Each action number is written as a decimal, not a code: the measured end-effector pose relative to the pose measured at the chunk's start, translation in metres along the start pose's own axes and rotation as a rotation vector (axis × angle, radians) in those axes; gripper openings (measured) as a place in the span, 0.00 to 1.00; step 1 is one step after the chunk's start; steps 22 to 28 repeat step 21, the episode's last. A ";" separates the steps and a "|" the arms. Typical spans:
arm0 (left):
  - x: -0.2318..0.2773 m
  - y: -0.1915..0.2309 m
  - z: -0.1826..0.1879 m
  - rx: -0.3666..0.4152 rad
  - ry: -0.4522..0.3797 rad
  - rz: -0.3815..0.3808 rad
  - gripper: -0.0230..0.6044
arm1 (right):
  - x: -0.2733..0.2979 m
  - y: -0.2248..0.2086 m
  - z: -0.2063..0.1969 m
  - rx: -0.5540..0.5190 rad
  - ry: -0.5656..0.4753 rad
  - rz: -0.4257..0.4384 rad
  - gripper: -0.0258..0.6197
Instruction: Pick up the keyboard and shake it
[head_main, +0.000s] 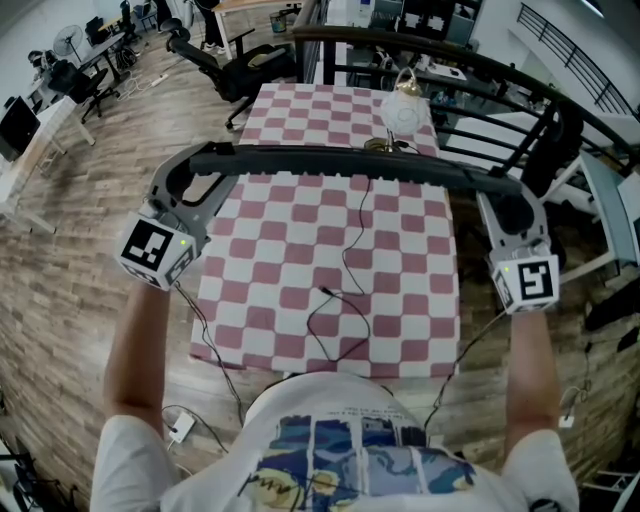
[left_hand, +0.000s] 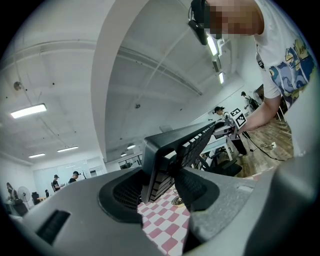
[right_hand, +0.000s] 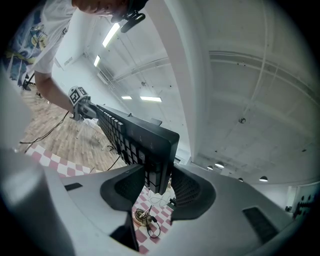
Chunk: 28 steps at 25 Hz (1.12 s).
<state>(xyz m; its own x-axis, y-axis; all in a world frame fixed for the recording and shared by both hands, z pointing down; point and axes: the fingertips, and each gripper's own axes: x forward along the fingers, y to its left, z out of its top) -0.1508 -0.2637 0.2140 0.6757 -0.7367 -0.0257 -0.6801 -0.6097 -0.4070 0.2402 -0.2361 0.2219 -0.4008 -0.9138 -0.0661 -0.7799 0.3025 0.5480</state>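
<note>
A long black keyboard (head_main: 350, 165) hangs edge-on in the air above the red-and-white checkered table (head_main: 270, 300). My left gripper (head_main: 207, 160) is shut on its left end, and my right gripper (head_main: 507, 195) is shut on its right end. In the left gripper view the keyboard (left_hand: 186, 144) sits between the pads of the left gripper (left_hand: 165, 182), keys facing right. The right gripper view shows the other end of the keyboard (right_hand: 136, 137) pinched in the right gripper (right_hand: 158, 182). A thin black cable (head_main: 352, 250) drops from the keyboard onto the table.
A white globe-shaped lamp (head_main: 405, 115) stands at the table's far edge, just beyond the keyboard. Black office chairs (head_main: 232, 65) stand at the far left on the wooden floor. A white adapter (head_main: 181, 428) lies on the floor by the near left corner.
</note>
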 end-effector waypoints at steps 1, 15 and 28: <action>0.000 0.000 0.000 0.001 0.000 0.000 0.35 | 0.000 0.000 -0.001 0.002 0.004 0.000 0.29; 0.001 0.000 0.000 0.003 0.007 -0.005 0.35 | 0.002 0.000 0.001 0.011 -0.002 -0.002 0.29; 0.005 -0.004 -0.002 0.005 0.008 -0.008 0.35 | -0.001 -0.002 -0.009 0.018 0.031 -0.007 0.29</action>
